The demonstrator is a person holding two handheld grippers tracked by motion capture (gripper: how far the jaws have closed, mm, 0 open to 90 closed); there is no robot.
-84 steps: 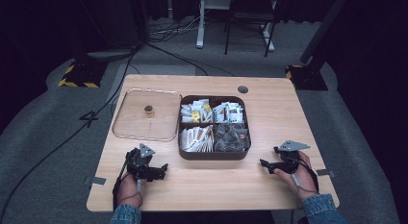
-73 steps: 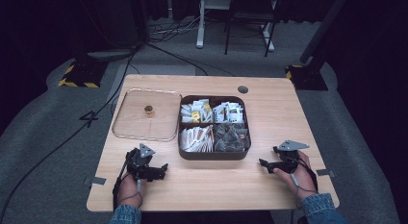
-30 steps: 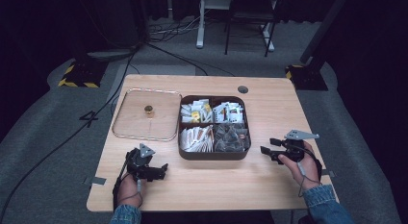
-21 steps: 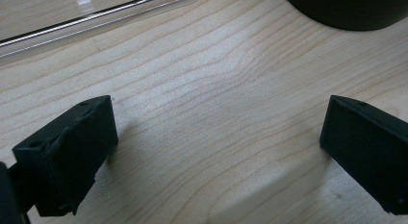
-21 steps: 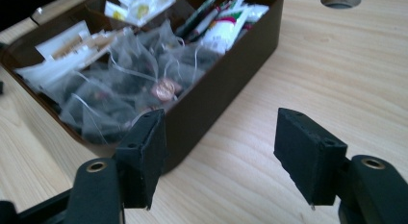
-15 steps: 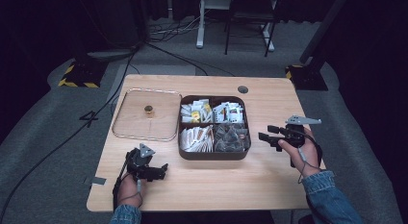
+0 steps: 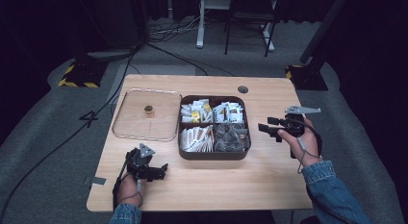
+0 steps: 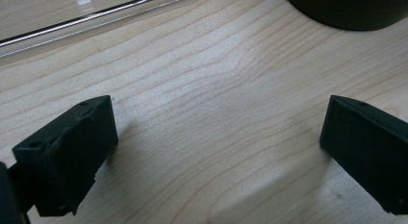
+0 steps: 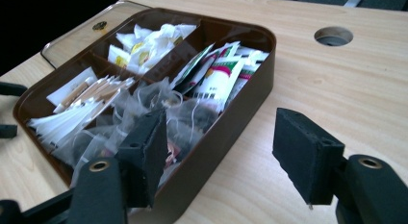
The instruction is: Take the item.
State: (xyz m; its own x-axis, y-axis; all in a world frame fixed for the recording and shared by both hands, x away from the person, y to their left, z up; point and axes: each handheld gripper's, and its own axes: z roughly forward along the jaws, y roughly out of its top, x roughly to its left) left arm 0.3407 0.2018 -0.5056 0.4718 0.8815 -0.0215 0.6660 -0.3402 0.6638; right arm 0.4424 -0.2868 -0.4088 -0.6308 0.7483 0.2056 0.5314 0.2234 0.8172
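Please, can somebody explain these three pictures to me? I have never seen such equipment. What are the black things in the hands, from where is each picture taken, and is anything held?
A person sits at a wooden table and holds a hand tool with a two-jaw claw in each hand. The high view looks down from above: the left claw rests low near the table's front edge, and the right claw is raised beside a brown box. The other two pictures come from small cameras riding on each claw, looking along its black jaws. The box has four compartments with tea bags and paper packets. Its clear lid, with a small knob, lies flat to the left of the box. Both claws are open and hold nothing; the right claw points toward the box.
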